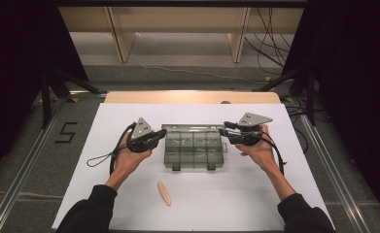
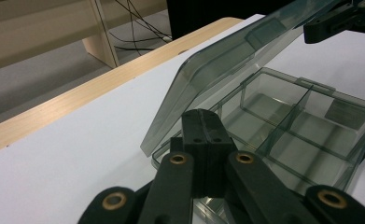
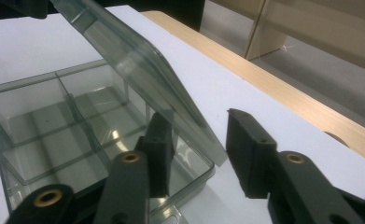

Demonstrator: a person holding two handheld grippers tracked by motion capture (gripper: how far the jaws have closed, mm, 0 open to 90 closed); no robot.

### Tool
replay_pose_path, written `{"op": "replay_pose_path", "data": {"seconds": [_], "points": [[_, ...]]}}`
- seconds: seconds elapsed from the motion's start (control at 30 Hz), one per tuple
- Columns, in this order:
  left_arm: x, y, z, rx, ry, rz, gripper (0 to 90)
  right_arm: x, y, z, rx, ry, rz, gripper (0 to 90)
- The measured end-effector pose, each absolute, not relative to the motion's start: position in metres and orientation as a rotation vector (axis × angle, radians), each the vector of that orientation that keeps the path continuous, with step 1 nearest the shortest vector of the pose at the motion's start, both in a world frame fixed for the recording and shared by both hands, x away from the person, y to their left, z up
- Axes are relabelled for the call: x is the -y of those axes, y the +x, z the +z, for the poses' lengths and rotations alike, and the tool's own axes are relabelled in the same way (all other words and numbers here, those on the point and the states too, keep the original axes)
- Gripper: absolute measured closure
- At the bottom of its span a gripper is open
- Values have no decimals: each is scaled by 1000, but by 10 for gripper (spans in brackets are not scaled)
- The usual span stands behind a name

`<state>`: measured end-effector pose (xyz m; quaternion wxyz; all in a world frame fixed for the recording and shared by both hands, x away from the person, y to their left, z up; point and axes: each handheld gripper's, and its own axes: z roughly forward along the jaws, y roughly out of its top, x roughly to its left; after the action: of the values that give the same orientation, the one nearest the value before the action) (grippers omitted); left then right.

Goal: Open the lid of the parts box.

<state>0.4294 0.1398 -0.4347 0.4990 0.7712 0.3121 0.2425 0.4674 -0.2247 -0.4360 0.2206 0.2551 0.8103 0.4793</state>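
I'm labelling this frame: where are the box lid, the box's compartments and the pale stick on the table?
box lid (image 3: pixel 138 60), right gripper view, its flat panel.
compartment box (image 2: pixel 306 126), left gripper view, a divider.
pale stick (image 1: pixel 164 193), high view, its middle.

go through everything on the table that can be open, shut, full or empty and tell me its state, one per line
Compartment box: open, compartments in view empty.
Box lid: raised at a slant, hinged up over the box.
Left tool: jaws shut together, nothing between them, resting at the box's edge.
Right tool: jaws apart, straddling the lid's corner, pads not pressing on it.
Pale oblong piece: lying loose on the white sheet, outside the box.
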Motion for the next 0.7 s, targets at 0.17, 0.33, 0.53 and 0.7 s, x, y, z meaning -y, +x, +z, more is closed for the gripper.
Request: {"op": "replay_pose_path", "data": {"seconds": [0.17, 0.33, 0.53, 0.7], "points": [[-141, 429, -435, -772, 1874, 559, 863, 223, 468, -435, -2231, 709, 1341, 719], [-139, 428, -441, -844, 1939, 511, 763, 222, 467, -433, -2219, 709, 1325, 740], [-133, 427, -452, -978, 2013, 415, 649, 221, 466, -433, -2213, 742, 1333, 746], [-132, 427, -457, -1055, 2066, 347, 619, 220, 465, -432, -2215, 763, 1321, 755]]}}
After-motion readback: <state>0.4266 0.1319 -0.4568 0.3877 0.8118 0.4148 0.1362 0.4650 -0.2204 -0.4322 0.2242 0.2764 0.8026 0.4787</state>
